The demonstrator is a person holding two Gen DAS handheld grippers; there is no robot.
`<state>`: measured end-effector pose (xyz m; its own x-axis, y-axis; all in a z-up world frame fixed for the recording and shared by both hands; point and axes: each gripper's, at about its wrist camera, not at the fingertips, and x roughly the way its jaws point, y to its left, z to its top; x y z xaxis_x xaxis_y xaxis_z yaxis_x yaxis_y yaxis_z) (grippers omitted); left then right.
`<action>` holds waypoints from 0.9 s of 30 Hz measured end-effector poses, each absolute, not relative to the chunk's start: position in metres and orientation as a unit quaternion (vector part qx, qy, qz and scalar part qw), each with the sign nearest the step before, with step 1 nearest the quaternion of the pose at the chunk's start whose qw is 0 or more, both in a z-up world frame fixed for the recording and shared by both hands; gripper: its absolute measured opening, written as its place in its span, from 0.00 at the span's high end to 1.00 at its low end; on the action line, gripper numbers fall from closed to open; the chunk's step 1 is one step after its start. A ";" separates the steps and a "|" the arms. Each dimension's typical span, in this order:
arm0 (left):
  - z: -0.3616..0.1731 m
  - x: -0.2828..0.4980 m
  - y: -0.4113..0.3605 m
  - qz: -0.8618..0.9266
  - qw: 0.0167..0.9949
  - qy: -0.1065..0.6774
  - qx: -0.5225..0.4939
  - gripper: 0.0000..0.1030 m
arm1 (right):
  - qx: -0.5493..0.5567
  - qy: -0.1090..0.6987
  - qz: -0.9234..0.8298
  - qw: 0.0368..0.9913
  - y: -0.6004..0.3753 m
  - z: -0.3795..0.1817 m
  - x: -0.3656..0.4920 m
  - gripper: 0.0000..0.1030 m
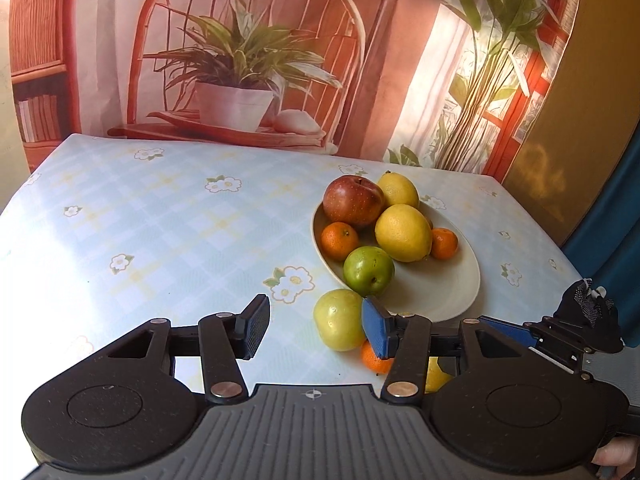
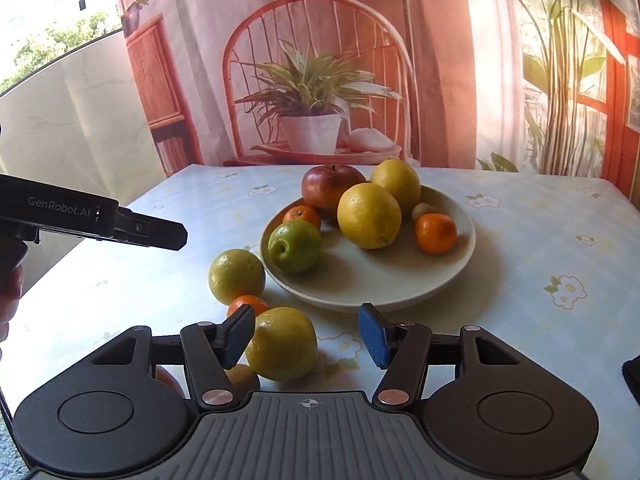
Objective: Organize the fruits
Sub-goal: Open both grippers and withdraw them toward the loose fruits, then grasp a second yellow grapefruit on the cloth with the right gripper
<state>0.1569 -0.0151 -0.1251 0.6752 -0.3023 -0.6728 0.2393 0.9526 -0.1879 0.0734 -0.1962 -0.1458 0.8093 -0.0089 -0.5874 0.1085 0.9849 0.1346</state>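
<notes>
A cream plate (image 1: 460,300) (image 2: 360,300) holds a red apple (image 2: 332,190), two lemons (image 2: 368,216), two mandarins (image 2: 436,228) and a green apple (image 2: 294,246). In front of it on the table lie a yellow-green fruit (image 2: 236,276) (image 1: 340,320), a mandarin (image 2: 248,304) (image 1: 376,360) and a lemon (image 2: 282,344). My right gripper (image 2: 306,336) is open around that lemon, whose left side is at the left pad while a gap shows on the right. My left gripper (image 1: 316,328) (image 2: 176,236) is open and empty, hovering left of the loose fruit.
The table (image 1: 160,220) carries a pale blue flowered cloth and ends at a printed backdrop of a chair and plants. Two more fruits (image 2: 240,376) lie half hidden under my right gripper. A gloved hand (image 1: 588,308) holds the right gripper.
</notes>
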 end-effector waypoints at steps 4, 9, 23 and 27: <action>-0.128 0.151 -0.008 -0.142 0.913 0.379 -0.058 0.48 | 0.076 0.317 -0.016 0.945 -0.190 -0.150 0.078 0.48; -0.131 0.147 -0.003 -0.135 0.913 0.380 -0.068 0.48 | 0.071 0.337 -0.001 0.939 -0.186 -0.157 0.085 0.53; -0.143 0.138 0.000 -0.101 0.914 0.385 -0.084 0.48 | 0.085 0.311 0.011 0.947 -0.192 -0.167 0.068 0.60; -0.145 0.138 0.001 -0.094 0.913 0.387 -0.092 0.48 | 0.095 0.296 -0.006 0.950 -0.196 -0.166 0.059 0.60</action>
<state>0.1384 0.0009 -0.1452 0.6831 -0.2427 -0.6888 0.0997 0.9653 -0.2412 0.0591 -0.1964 -0.1659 0.8242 0.0454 -0.5645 0.0667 0.9821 0.1764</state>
